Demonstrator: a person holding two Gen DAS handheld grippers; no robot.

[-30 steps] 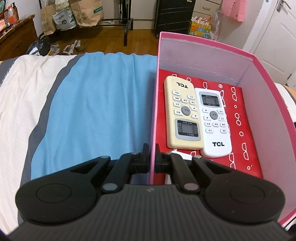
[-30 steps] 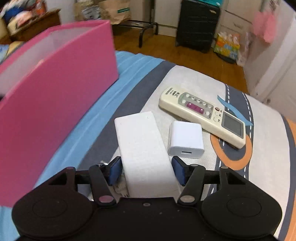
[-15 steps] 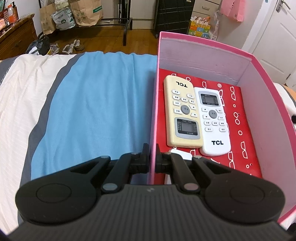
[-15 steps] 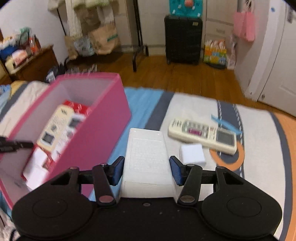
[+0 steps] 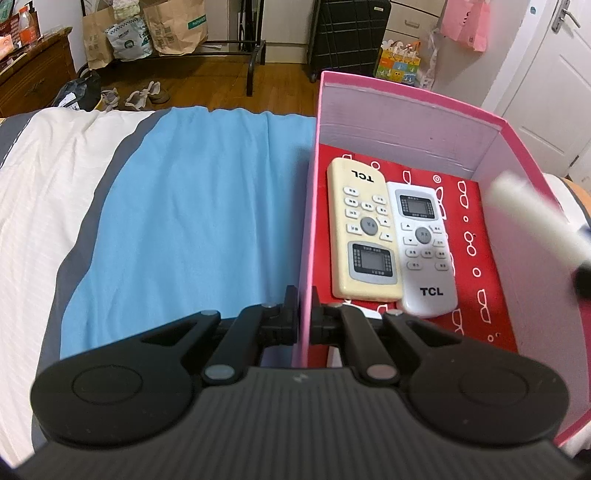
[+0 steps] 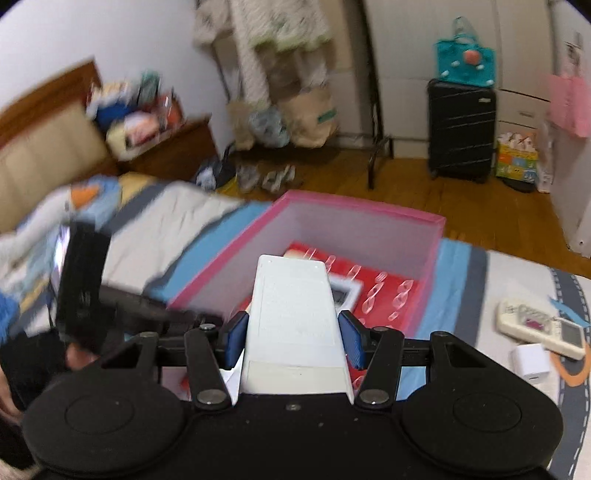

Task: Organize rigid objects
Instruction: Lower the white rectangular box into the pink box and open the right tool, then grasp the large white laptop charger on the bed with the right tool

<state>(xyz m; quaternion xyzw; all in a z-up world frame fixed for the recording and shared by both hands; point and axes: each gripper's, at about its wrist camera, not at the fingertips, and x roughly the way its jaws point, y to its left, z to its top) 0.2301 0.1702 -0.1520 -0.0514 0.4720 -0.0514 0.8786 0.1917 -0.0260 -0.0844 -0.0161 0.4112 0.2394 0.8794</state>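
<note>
Bedroom clutter is filling the top of both views: paper bags, a black suitcase (image 5: 349,35) and a wooden floor behind a bed (image 5: 192,206) spread with a blue, grey and cream cover. On the bed, at the right of the left wrist view, a pink box (image 5: 413,110) is sitting with a red patterned floor.

Two remotes are already lying side by side inside it, a cream remote (image 5: 364,236) and a white remote (image 5: 424,251), their long edges touching. The left tongs (image 5: 304,314) are pressing together on the near wall of the box, one finger outside and one inside, apparently steadying it.

The right tongs (image 6: 293,338) are pinching a white slab-shaped device (image 6: 293,317) by its long sides, plain back upward, and are holding it above the open box, near the centre of the right wrist view. It also shows as a blurred white bar at the right edge of the left wrist view, over the far wall.

Judging by this, the task is roughly half done. The held device is not yet set down, and the free red floor right of the white remote looks like its likely spot. At the lower right of the right wrist view a beige remote (image 6: 541,328) and a white charger (image 6: 532,362) are lying on the bed outside the box, just beside each other, waiting to be packed.
</note>
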